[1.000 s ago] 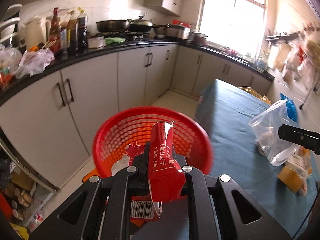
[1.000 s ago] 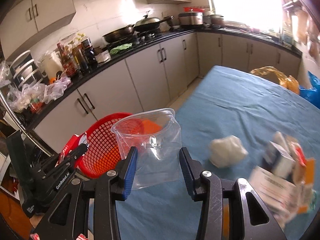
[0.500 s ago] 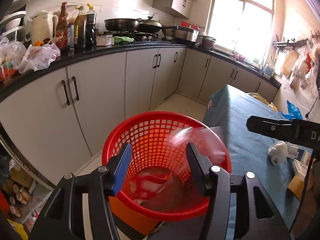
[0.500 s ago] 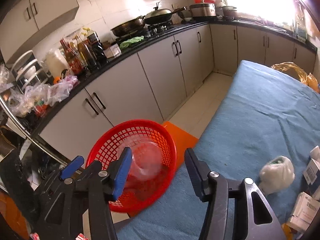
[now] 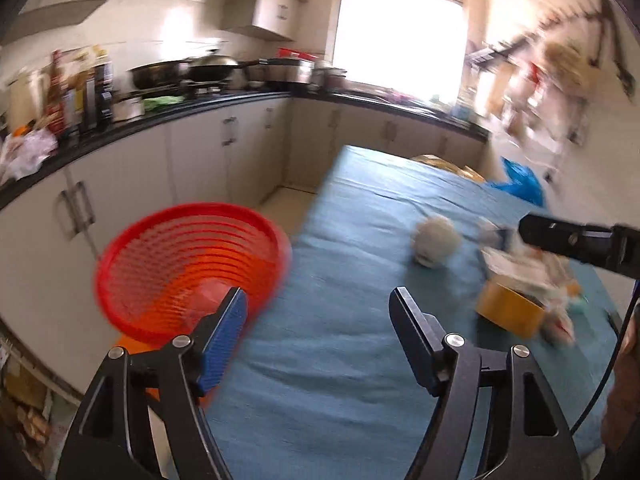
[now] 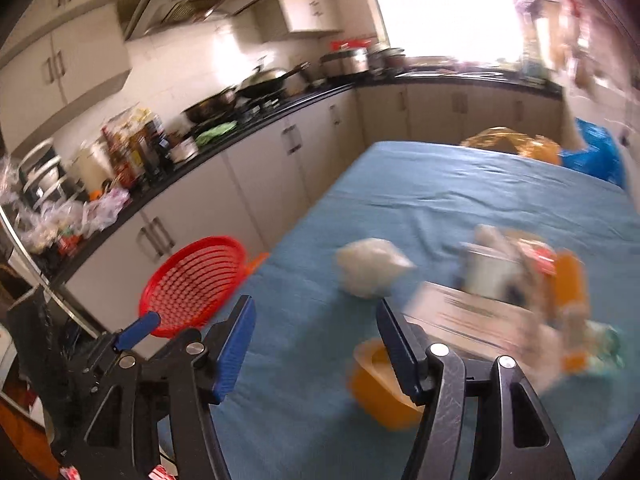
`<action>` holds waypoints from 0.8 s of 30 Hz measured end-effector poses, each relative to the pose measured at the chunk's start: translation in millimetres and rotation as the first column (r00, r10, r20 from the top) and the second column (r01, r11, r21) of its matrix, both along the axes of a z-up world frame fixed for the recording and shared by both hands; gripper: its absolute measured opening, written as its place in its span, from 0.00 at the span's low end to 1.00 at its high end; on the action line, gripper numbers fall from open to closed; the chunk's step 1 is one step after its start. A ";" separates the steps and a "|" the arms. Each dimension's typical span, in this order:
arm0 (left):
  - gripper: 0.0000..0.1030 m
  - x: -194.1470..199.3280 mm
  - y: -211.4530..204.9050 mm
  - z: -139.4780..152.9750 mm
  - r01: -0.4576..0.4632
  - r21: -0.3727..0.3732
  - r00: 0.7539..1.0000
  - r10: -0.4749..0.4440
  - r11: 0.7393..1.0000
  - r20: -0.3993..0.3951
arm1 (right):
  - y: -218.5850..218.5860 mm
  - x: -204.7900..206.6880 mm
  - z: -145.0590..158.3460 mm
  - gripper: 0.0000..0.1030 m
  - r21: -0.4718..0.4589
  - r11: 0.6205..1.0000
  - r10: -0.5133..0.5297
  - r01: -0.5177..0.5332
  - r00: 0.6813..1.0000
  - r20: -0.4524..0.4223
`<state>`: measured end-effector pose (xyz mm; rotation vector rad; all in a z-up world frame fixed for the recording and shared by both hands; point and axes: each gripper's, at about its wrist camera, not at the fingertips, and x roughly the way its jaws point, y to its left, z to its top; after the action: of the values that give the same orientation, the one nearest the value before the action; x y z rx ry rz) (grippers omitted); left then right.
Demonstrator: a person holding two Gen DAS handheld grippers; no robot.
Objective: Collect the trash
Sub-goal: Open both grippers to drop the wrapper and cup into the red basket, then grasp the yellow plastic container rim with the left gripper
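A red mesh basket [image 5: 188, 264] stands off the left edge of the blue-covered table [image 5: 360, 344]; it also shows in the right wrist view [image 6: 192, 284]. My left gripper [image 5: 320, 308] is open and empty over the table's left edge. My right gripper [image 6: 314, 320] is open and empty above the table. A crumpled white bag [image 6: 370, 266] lies ahead of it and shows in the left wrist view [image 5: 436, 240]. A pile of boxes and wrappers [image 6: 520, 292] lies to the right, with a yellow tape roll [image 6: 380, 384] near my right finger. Both views are motion-blurred.
Grey kitchen cabinets with a black counter [image 6: 224, 148] run along the left and back, crowded with bottles, pans and bags. A blue plastic bag [image 6: 596, 156] and a yellow bag [image 6: 508, 144] sit at the table's far end. The right gripper shows in the left wrist view [image 5: 576, 240].
The red carton and the clear bag left my grippers and went into the basket. Both grippers opened and have swung right, from over the basket to over the table.
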<state>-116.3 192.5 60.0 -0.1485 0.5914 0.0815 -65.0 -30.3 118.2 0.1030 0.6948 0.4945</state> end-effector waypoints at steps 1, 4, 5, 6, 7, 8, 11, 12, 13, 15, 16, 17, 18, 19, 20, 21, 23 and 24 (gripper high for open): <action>0.71 0.9 -11.0 -1.6 0.027 0.004 1.000 -0.027 1.000 -0.007 | -12.0 -1.9 0.3 0.67 0.001 1.000 -0.023 0.023 1.000 0.003; 0.71 4.2 -42.2 -6.6 0.102 0.014 0.994 -0.101 0.995 -0.035 | -61.8 -8.0 -1.1 0.68 0.029 0.993 -0.114 0.114 0.993 -0.007; 0.71 4.5 -49.5 -7.8 0.122 0.016 0.992 -0.121 0.992 -0.042 | -78.3 -9.9 -1.6 0.68 0.037 0.989 -0.143 0.144 0.990 -0.013; 0.72 6.1 -59.8 -8.6 0.146 0.017 0.988 -0.145 0.989 -0.051 | -90.3 -11.3 -2.4 0.68 0.043 0.985 -0.166 0.167 0.986 -0.017; 0.73 7.0 -64.1 -8.9 0.157 0.015 0.986 -0.156 0.987 -0.056 | -105.9 -12.4 -3.4 0.68 0.054 0.979 -0.198 0.199 0.980 -0.024; 0.77 8.3 -71.0 -9.2 0.172 0.008 0.983 -0.172 0.985 -0.065 | -114.2 -13.7 -4.5 0.68 0.061 0.975 -0.211 0.213 0.977 -0.029; 0.81 17.9 -83.7 -8.4 0.213 -0.044 0.972 -0.216 0.976 -0.094 | -138.9 -15.6 -8.3 0.68 0.091 0.964 -0.247 0.251 0.968 -0.048; 0.81 20.6 -87.9 -9.2 0.225 -0.072 0.966 -0.232 0.972 -0.110 | -141.0 -15.9 -8.1 0.68 0.095 0.962 -0.251 0.255 0.967 -0.050; 0.81 27.8 -89.4 -9.7 0.236 -0.127 0.958 -0.253 0.963 -0.138 | -145.0 -17.0 -8.6 0.68 0.104 0.960 -0.254 0.259 0.966 -0.053; 0.81 40.2 -87.9 -11.8 0.232 -0.238 0.944 -0.277 0.943 -0.178 | -147.8 -18.0 -8.2 0.68 0.115 0.960 -0.252 0.256 0.966 -0.052; 0.81 48.1 -86.9 -13.2 0.221 -0.291 0.939 -0.284 0.931 -0.193 | -149.2 -18.7 -8.5 0.68 0.119 0.960 -0.249 0.253 0.967 -0.049; 0.81 53.7 -86.7 -14.6 0.209 -0.317 0.937 -0.283 0.925 -0.207 | -146.3 -18.7 -8.2 0.68 0.121 0.960 -0.248 0.252 0.968 -0.046; 0.81 59.4 -87.3 -16.8 0.197 -0.341 0.933 -0.283 0.919 -0.224 | -148.2 -20.3 -9.1 0.68 0.122 0.960 -0.248 0.252 0.968 -0.043; 0.81 67.0 -88.2 -19.8 0.182 -0.372 0.927 -0.285 0.910 -0.244 | -149.0 -20.1 -9.4 0.68 0.124 0.960 -0.248 0.251 0.968 -0.042; 0.81 71.0 -90.0 -22.2 0.173 -0.389 0.923 -0.286 0.905 -0.255 | -150.5 -19.8 -9.9 0.68 0.127 0.960 -0.246 0.250 0.968 -0.042; 0.81 74.3 -91.0 -24.2 0.168 -0.399 0.920 -0.288 0.902 -0.265 | -153.5 -20.1 -11.4 0.68 0.129 0.960 -0.247 0.250 0.968 -0.044; 0.79 83.2 -96.9 -28.8 0.158 -0.414 0.913 -0.293 0.897 -0.286 | -159.4 -18.9 -13.4 0.68 0.137 0.956 -0.254 0.259 0.966 -0.049; 0.70 87.4 -102.8 -30.6 0.160 -0.407 0.910 -0.294 0.899 -0.292 | -163.0 -18.0 -13.9 0.68 0.142 0.954 -0.259 0.264 0.964 -0.052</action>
<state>-28.9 89.7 29.3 -0.4425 0.9736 -0.2466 -83.0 -193.3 104.3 0.3388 0.6641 0.2888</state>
